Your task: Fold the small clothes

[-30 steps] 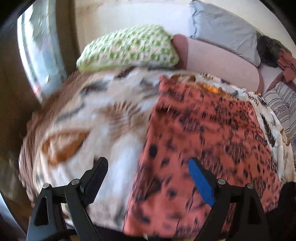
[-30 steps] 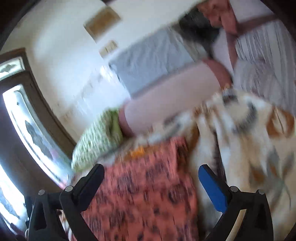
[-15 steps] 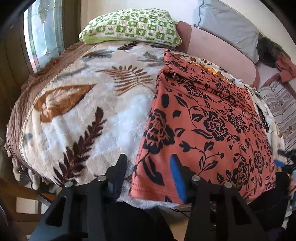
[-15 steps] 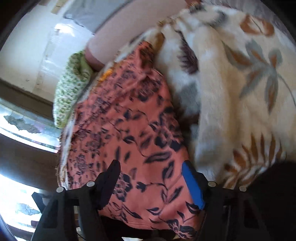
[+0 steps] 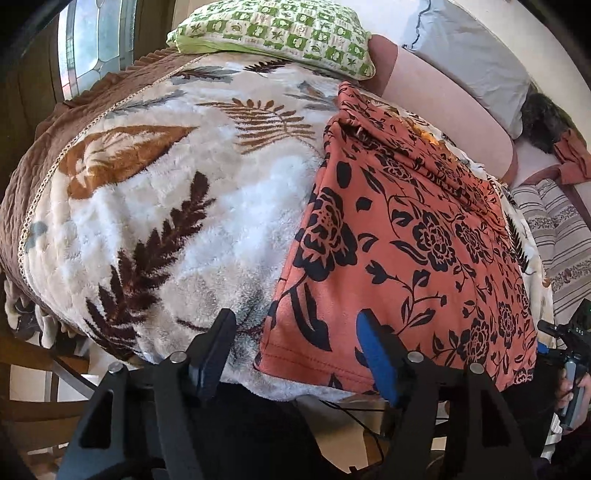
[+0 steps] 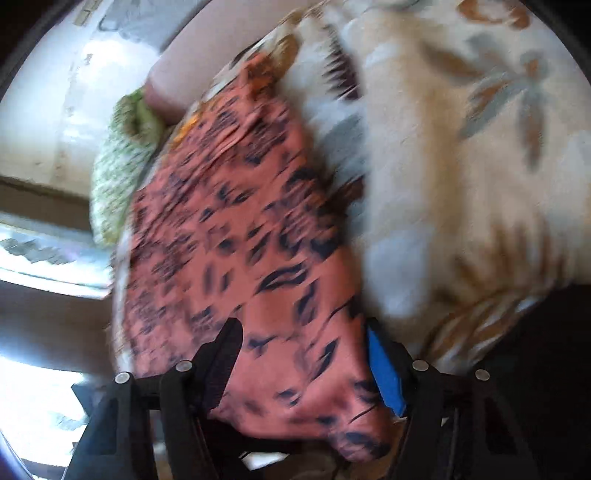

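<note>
An orange garment with a black flower print [image 5: 406,236] lies spread flat on a white leaf-patterned blanket [image 5: 177,206], its hem at the near edge. My left gripper [image 5: 295,343] is open, its fingers either side of the garment's near left hem corner, not closed on it. In the blurred right wrist view the same garment [image 6: 240,236] fills the middle. My right gripper [image 6: 301,354] is open with the garment's near corner between its fingers. The right gripper also shows at the far right of the left wrist view [image 5: 565,343].
A green checked pillow [image 5: 280,33], a pink bolster [image 5: 443,92] and a grey pillow [image 5: 469,48] lie at the far end. Striped bedding [image 5: 557,236] is to the right. A window [image 5: 92,40] is on the left. A wooden chair [image 5: 40,387] stands below the blanket's edge.
Both grippers have come down to the garment's near hem. The left one narrowed half a second ago and has opened wider again. The right one has moved closer over the corner.
</note>
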Demonstrator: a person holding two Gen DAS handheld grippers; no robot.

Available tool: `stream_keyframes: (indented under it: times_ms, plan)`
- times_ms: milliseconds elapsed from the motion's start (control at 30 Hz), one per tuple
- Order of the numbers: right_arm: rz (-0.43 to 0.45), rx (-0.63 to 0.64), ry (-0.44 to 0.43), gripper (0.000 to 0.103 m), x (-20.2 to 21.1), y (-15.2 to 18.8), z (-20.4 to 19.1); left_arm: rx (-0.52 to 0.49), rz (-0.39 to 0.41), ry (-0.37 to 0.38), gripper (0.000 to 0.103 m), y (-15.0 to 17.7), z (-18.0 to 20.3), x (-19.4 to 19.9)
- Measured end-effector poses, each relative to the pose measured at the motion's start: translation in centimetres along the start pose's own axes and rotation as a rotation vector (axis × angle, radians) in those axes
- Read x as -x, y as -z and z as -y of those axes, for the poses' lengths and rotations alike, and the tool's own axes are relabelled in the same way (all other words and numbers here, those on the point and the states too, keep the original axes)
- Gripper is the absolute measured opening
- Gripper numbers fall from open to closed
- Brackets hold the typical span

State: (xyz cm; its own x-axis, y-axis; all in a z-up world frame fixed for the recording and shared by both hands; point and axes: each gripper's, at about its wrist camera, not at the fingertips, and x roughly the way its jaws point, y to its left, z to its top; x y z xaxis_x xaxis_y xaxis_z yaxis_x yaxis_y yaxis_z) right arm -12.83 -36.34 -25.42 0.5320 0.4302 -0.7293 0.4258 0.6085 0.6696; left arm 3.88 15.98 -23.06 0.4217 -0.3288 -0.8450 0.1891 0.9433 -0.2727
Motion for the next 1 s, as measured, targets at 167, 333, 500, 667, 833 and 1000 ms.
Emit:
stream_keyframes:
  times_ms: [167, 333, 500, 667, 833, 1000]
  plan:
    - [-0.027, 0.039, 0.053, 0.066, -1.3, 0.9, -0.2, -0.032, -0.008, 0.029, 0.04, -0.1, 0.3, -0.5]
    - [-0.046, 0.048, 0.048, 0.064, -1.2, 0.8, -0.4, -0.035, -0.047, 0.003, 0.049, -0.4, 0.4, -1.6]
    - [-0.034, 0.061, 0.054, 0.056, -1.2, 1.2, -0.4, 0.034, -0.071, 0.032, 0.044, -0.3, -1.5, -2.1]
    - [-0.017, 0.034, 0.023, 0.058, -1.3, 1.3, 0.3, -0.076, -0.085, 0.071, 0.02, -0.2, 0.5, -2.3]
    - [-0.022, 0.069, 0.041, 0.061, -1.5, 1.3, -0.4, -0.028, -0.104, 0.07, 0.021, -0.6, -0.1, -3.1]
    - [-0.016, 0.17, 0.177, 0.016, -1.4, 1.6, -1.6, -0.014, -0.11, 0.119, 0.009, -0.7, -0.6, -3.1]
